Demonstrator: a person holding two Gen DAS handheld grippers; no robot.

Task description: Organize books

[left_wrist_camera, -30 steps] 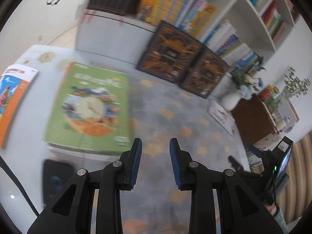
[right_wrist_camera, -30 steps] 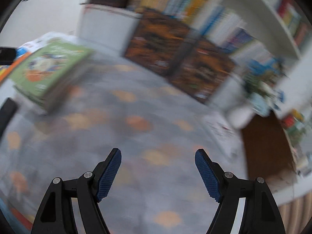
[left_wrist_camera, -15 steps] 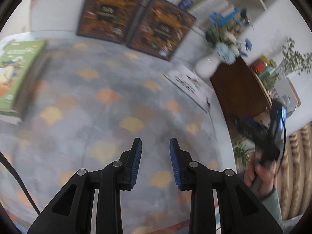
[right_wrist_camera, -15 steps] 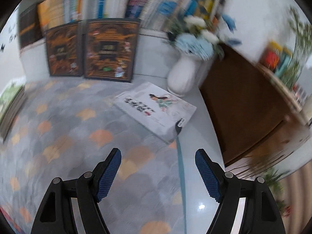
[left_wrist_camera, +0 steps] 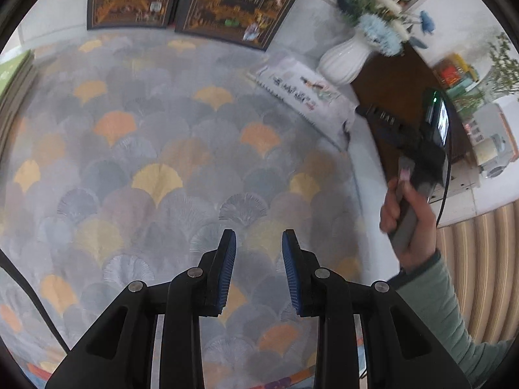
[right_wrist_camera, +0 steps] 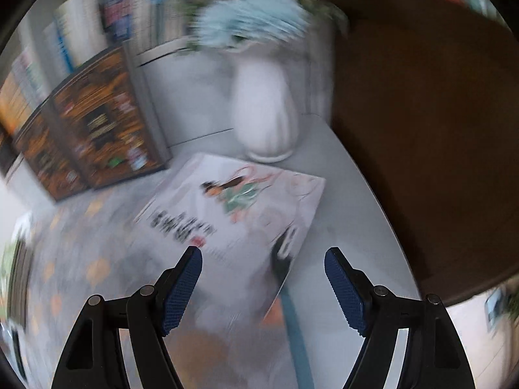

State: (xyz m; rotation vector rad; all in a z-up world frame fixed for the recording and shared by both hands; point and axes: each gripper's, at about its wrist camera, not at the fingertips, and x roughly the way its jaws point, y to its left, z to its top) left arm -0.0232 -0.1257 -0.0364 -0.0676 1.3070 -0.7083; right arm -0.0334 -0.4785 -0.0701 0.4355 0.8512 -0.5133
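A white picture book [right_wrist_camera: 233,214] lies flat where the patterned rug meets the pale floor, in front of a white vase. My right gripper [right_wrist_camera: 262,253] hangs just above its near edge, open wide with nothing between the pads. The view is blurred. In the left wrist view the same white book [left_wrist_camera: 298,92] lies far right, with the right gripper [left_wrist_camera: 373,115] beside it, held by a hand [left_wrist_camera: 405,214]. My left gripper [left_wrist_camera: 258,236] is over the bare rug, open only a little and holding nothing. A green book stack [left_wrist_camera: 13,74] shows at the left edge.
Two dark ornate books [left_wrist_camera: 181,0] lean upright against a white cabinet at the back. A white vase [right_wrist_camera: 266,110] with blue flowers stands just behind the white book. A brown wooden cabinet [right_wrist_camera: 421,129] fills the right. Shelves of books run behind.
Both views have swung right, away from the green book stack and toward the white book and vase. The right gripper has rolled and come down close to the white book. Jaw widths are unchanged.
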